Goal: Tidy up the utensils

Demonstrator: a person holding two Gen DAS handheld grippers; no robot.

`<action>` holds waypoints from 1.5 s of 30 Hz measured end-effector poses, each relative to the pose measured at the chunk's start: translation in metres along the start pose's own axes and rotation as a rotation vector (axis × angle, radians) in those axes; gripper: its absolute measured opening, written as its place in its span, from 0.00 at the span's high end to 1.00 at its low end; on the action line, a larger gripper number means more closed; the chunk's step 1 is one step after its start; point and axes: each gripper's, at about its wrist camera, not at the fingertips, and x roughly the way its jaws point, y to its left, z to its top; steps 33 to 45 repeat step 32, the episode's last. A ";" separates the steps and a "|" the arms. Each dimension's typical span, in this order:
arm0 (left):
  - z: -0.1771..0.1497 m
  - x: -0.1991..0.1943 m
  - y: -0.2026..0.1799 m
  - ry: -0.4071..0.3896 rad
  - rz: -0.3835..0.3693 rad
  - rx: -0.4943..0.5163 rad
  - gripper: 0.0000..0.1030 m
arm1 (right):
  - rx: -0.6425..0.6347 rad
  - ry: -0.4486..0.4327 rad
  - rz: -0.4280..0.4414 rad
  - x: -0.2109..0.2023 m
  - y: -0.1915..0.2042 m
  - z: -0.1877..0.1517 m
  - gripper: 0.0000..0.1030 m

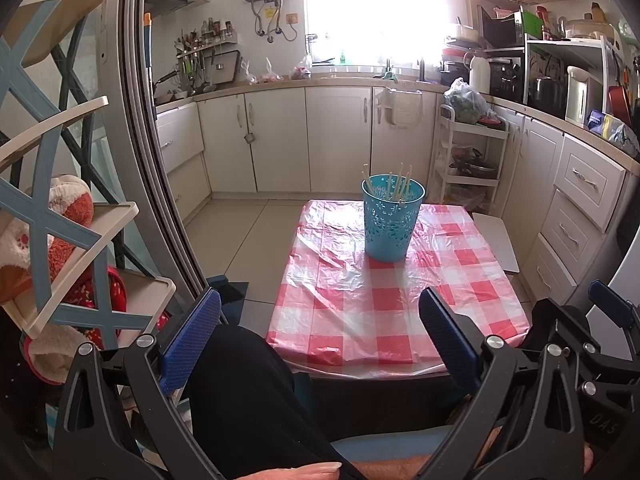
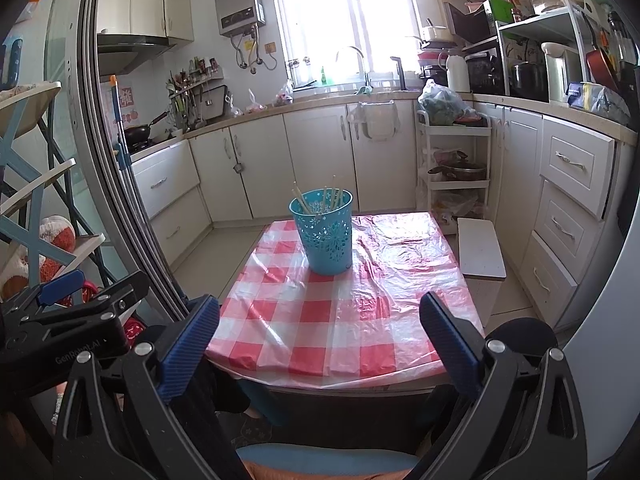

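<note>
While both grippers hung low at the near edge of the table, neither held anything. The left gripper (image 1: 320, 336) had its blue-padded fingers (image 1: 192, 336) spread wide, level and pointed forward over the near end of the red-and-white checked tablecloth (image 1: 384, 304). A dark-clad leg (image 1: 248, 392) of the person sat under its left finger, and a strip of bare skin showed at the bottom of that view. The right gripper (image 2: 320, 332) was posed the same way, its fingers (image 2: 448, 344) parted just as far, empty, aimed along the table from just short of its edge. Each tool showed at the side of the other's view, so they were held side by side, close together, at about the same height.

Farther along the cloth, toward the far end of the table and well apart from both grippers, stood a turquoise perforated plastic holder (image 2: 324, 236), upright. Several pale chopsticks (image 2: 326, 200) leaned inside it, their tips poking above the rim. Nothing else lay on the crinkled plastic cover.

A white board (image 2: 480, 252) rested beside the table's right edge. Beyond were cream kitchen cabinets (image 1: 280, 140), a white tiered trolley (image 1: 468, 160) with a pot on it, and a bright window (image 2: 340, 20) over the sink. To the left stood a blue-and-cream shoe rack (image 1: 52, 220) with fuzzy slippers.
</note>
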 end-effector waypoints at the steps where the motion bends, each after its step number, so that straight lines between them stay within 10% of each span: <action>1: 0.000 0.000 0.000 0.000 0.000 0.000 0.07 | 0.000 0.000 0.000 0.000 0.000 0.000 0.07; 19: -0.011 0.000 0.002 -0.045 0.000 -0.004 0.07 | 0.012 0.026 0.000 0.009 -0.002 -0.006 0.07; 32: -0.002 0.123 -0.015 0.177 -0.016 0.051 0.07 | 0.000 0.093 -0.071 0.077 -0.034 0.000 0.07; 45: -0.002 0.123 -0.015 0.177 -0.016 0.051 0.07 | 0.000 0.093 -0.071 0.077 -0.034 0.000 0.07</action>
